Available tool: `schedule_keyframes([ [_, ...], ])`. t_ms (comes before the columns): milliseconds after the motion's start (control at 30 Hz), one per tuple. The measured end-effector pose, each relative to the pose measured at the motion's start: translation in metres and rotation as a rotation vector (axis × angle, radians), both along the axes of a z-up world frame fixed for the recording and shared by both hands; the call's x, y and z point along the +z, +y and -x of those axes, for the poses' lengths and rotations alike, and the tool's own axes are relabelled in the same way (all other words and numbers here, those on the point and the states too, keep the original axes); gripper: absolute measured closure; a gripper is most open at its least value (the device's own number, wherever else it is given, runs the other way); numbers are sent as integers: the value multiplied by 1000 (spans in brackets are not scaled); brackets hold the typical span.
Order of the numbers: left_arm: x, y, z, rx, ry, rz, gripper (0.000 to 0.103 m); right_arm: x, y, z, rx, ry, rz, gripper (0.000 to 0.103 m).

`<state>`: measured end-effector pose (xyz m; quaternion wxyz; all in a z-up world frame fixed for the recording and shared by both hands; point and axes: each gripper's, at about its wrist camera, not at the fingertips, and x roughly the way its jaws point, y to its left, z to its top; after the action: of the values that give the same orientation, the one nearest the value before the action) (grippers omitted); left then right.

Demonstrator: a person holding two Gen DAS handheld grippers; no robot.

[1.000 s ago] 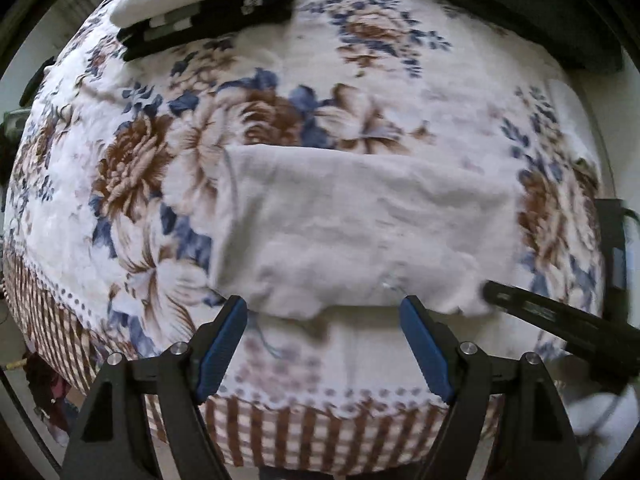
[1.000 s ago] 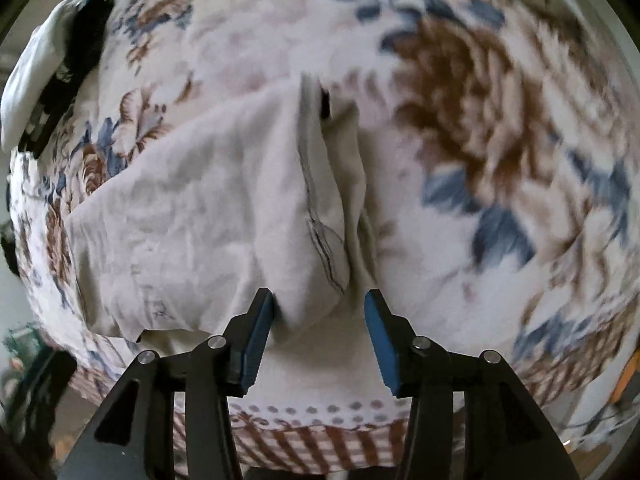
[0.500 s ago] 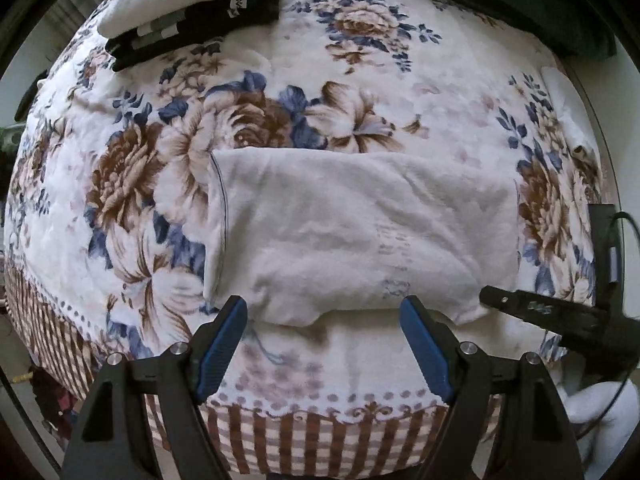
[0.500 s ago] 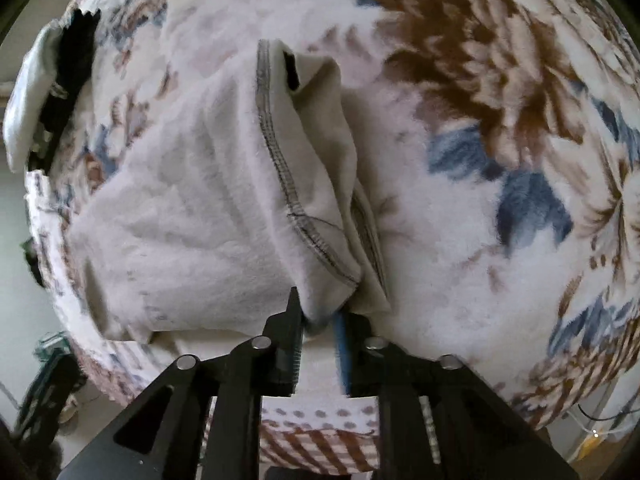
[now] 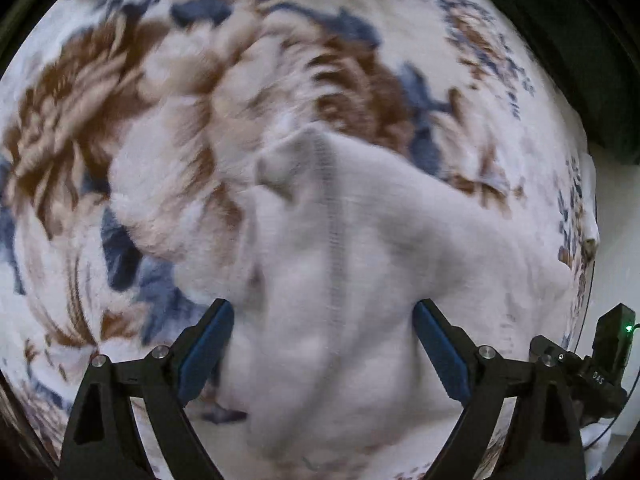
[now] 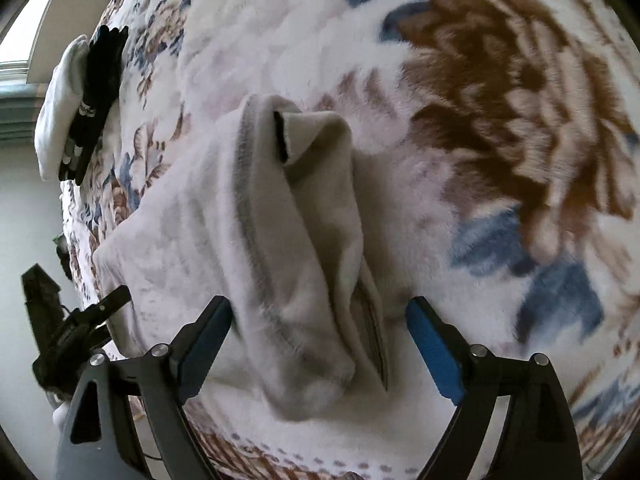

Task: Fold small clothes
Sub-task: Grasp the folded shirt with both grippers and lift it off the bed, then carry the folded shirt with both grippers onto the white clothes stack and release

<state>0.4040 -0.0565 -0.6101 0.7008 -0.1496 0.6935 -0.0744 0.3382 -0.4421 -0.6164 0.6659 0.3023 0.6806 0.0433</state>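
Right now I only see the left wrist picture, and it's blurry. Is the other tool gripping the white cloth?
Observer: No. The right tool has just been opening; the white cloth has its folded end between the fingers, unpinched.
Operator: Any other clothes around?
Observer: Yes, a black and white pile sits at the far edge of the blanket.
Operator: Is the cloth's end lying flat?
Observer: No, a dark slit gapes at its far corner.

Floral blanket (image 6: 500, 128), window (image 6: 16, 76).
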Motion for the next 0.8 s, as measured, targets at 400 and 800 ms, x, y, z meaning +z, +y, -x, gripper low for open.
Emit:
schedule_keyframes([
  [400,2,9,-3,104,-76,286,78,-23,4,-12,-55,-47,-235,59],
  [800,93,9,2,53,-236,304,82,63,22,-13,12,-141,-205,82],
])
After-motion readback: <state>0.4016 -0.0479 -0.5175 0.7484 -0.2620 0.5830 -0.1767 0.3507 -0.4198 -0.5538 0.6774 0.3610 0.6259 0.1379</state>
